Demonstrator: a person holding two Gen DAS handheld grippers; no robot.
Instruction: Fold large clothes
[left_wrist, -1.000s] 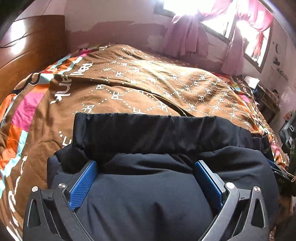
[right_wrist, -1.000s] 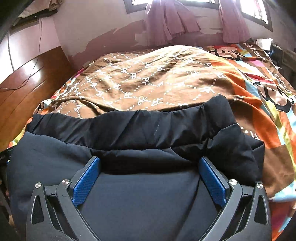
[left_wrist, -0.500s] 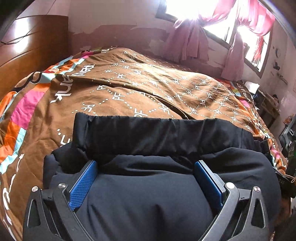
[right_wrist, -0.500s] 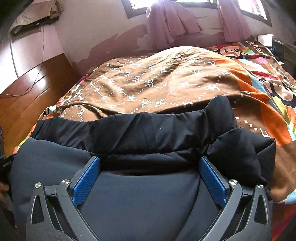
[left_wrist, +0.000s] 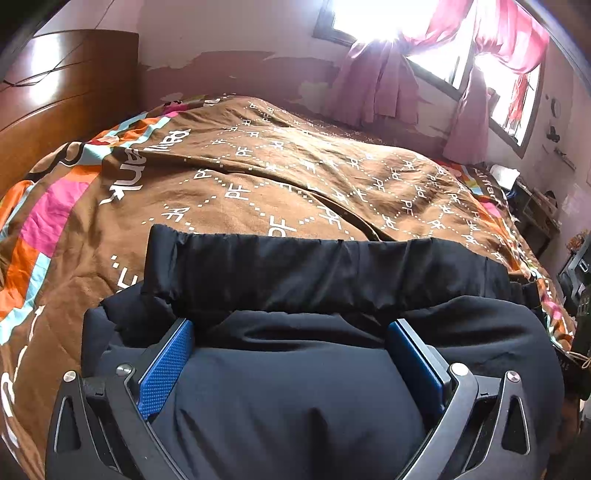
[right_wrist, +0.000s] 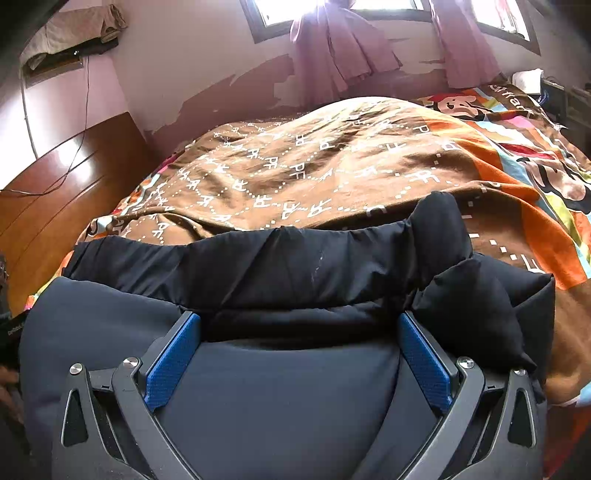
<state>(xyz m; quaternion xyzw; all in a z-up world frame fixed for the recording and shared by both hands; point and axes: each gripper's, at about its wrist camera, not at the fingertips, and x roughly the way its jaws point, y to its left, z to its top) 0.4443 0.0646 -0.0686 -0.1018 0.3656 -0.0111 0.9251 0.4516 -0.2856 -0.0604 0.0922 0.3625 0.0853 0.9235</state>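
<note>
Fingers of the left gripper (left_wrist: 290, 334) and right gripper (right_wrist: 299, 328) stand wide, nothing pinched, above the black padded jacket (left_wrist: 314, 280) on the bedspread (left_wrist: 258, 177). Its elastic hem runs crosswise just ahead, equally near both.

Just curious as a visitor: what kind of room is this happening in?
Most likely a bedroom in a home. A big bed with a brown patterned cover fills the view, pink curtains hang at the window, and a wooden headboard stands by the wall.
</note>
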